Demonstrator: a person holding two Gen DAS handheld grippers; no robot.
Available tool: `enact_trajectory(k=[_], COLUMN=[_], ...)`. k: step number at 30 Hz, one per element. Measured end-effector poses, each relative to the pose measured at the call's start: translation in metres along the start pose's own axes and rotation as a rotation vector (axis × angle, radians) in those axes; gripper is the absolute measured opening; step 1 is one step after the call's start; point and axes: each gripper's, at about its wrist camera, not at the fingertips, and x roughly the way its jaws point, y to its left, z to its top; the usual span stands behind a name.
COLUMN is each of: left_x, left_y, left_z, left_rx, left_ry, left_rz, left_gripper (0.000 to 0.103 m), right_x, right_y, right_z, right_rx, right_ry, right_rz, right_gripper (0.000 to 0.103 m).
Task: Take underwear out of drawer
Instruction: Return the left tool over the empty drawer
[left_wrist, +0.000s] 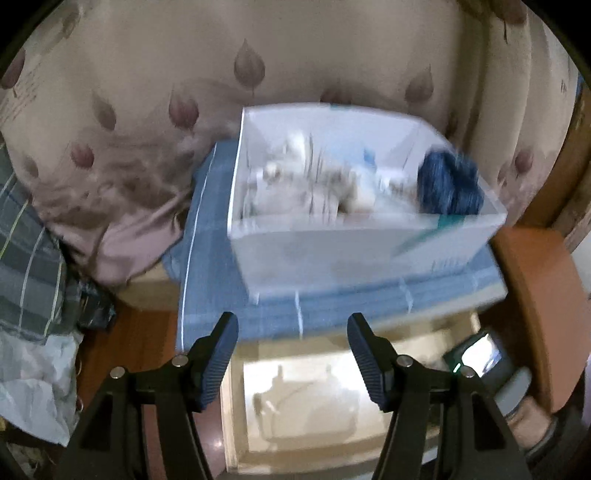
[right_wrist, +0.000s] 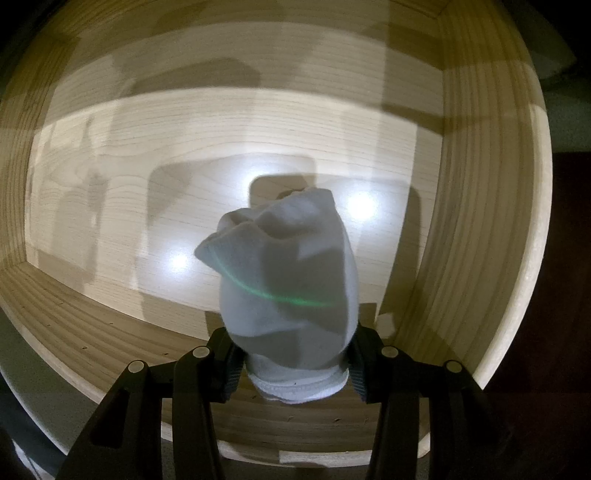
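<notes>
While the left gripper (left_wrist: 291, 354) is hanging spread and empty, the right gripper (right_wrist: 291, 363) is pinching a bundled white cotton garment (right_wrist: 288, 280) above the pale wooden drawer (right_wrist: 487, 229) floor, apparently lifting it out.

The left gripper (left_wrist: 291, 350) is hanging wide apart (nothing between its jaws); the right gripper (right_wrist: 291, 363) is clamping white underwear (right_wrist: 288, 280), pointing steeply down.

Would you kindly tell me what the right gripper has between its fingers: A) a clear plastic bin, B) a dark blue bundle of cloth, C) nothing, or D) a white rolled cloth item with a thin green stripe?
D: the right gripper is closed on the white rolled cloth item with a thin green stripe, above the pale wooden drawer.
</notes>
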Motion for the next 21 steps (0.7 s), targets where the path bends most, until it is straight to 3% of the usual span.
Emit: enact_trajectory(k=[7, 10, 21], left_x=[0.049, 0.062, 0.091], left_y=[-0.006, -0.010, -0.015], left_z=[-0.063, -0.080, -0.103], left_rx=[-0.060, -0.073, -0.107], left_ry=[0.121, 0.132, 0.185], left_rz=[0.046, 0.068, 0.096], left_gripper=[0.063, 0.063, 0.063], right_x=[0.000, 0.000, 0.001], right_y=[-0.001, -0.001, -0.003], right_z=[0.000, 0.000, -0.001], right_rx=[-0.001, -0.001, 0.002], right_ry=[0.000, 0.000, 0.000], right_rz=[0.000, -0.001, 0.000], right_gripper=[0.044, 0.044, 0.044])
